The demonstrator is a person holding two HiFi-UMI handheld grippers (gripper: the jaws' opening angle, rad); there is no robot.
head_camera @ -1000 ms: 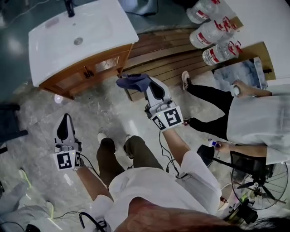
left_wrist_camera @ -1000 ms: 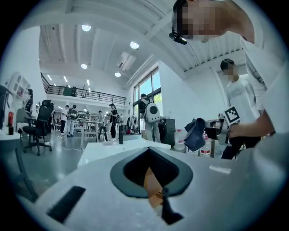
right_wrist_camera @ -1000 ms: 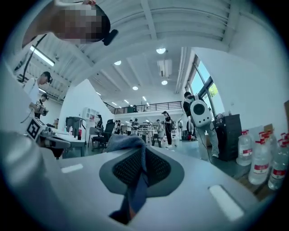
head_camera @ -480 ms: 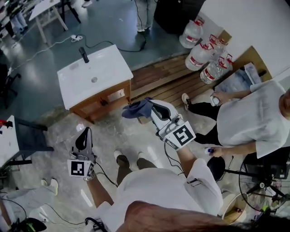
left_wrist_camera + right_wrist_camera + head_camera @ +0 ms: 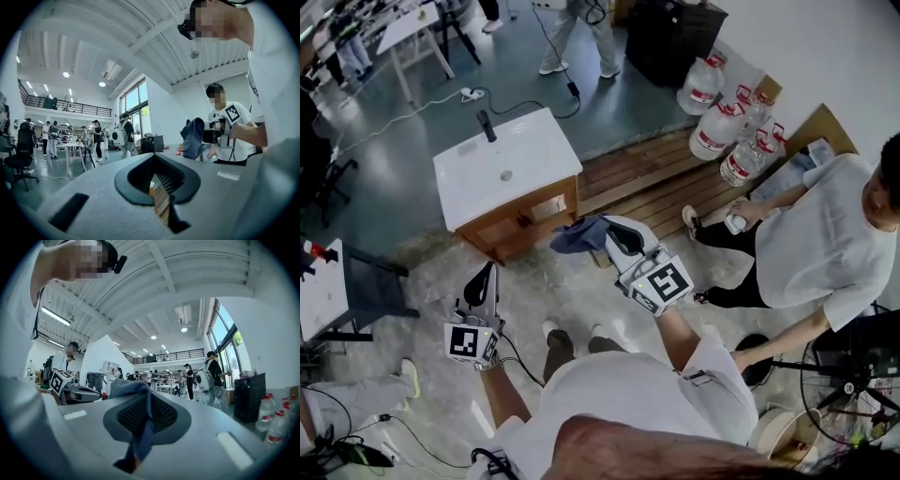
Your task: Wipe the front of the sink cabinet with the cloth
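Cloth (image 5: 578,234): dark blue, clamped between the jaws of the right gripper (image 5: 604,231). In the right gripper view the fabric fills the gap between the jaws and bunches over their tips. Position: held just in front of the right front corner of the sink cabinet (image 5: 525,217); no contact with the wooden front is discernible. Left gripper (image 5: 489,272): jaws brought together with only a thin slit between them, nothing held, located lower left, well apart from the cabinet, over the stone floor (image 5: 422,309). Cabinet top: white basin (image 5: 502,159) with a dark tap (image 5: 486,124). Beyond the cloth: plank platform (image 5: 642,178). Water bottles (image 5: 727,112) stand by the wall; a seated person (image 5: 816,239) is at right
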